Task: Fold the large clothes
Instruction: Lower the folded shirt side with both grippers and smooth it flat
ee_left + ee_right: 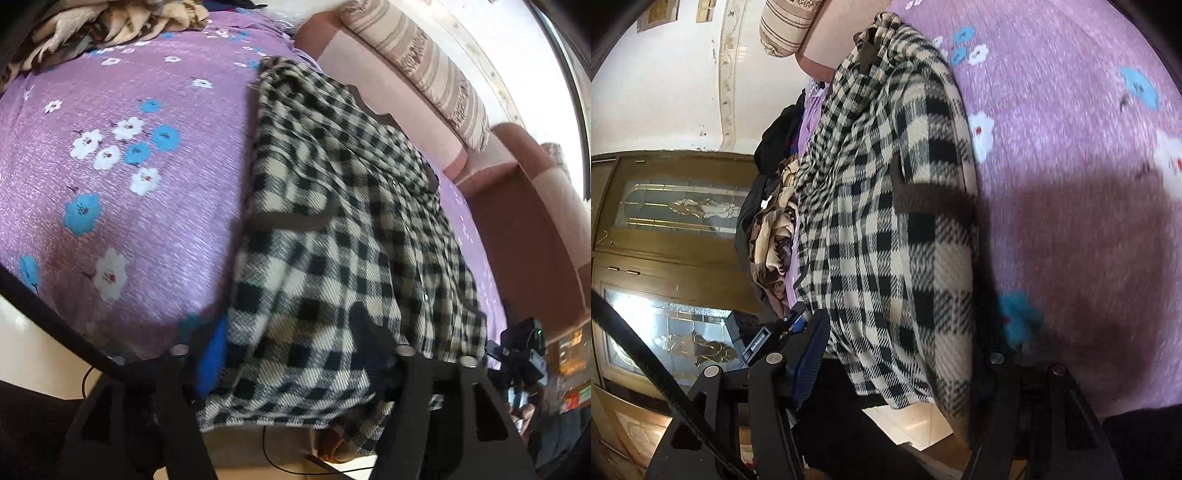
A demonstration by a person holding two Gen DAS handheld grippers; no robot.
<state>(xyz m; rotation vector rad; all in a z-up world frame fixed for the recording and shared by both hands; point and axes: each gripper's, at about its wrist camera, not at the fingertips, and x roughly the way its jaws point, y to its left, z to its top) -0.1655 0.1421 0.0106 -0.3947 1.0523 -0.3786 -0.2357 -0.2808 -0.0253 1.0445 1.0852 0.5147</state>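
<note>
1. One checked coat [332,229], black and cream with brown trim, laid on purple floral bedspread [122,177]; near hem draped over bed edge.
2. Long axis running from near edge away toward pink headboard [376,74]; collar end farthest, hem nearest both cameras.
3. Two brown-trimmed pocket flaps visible on upper face.
4. Left gripper [291,354]: jaws set wide, hem cloth lying between; pinched or not, cannot tell.
5. Right gripper [905,343]: jaws likewise wide, hem between; grip cannot be told.
6. One striped bolster [417,62] above headboard; one crumpled brown blanket [772,243] beyond coat.
</note>
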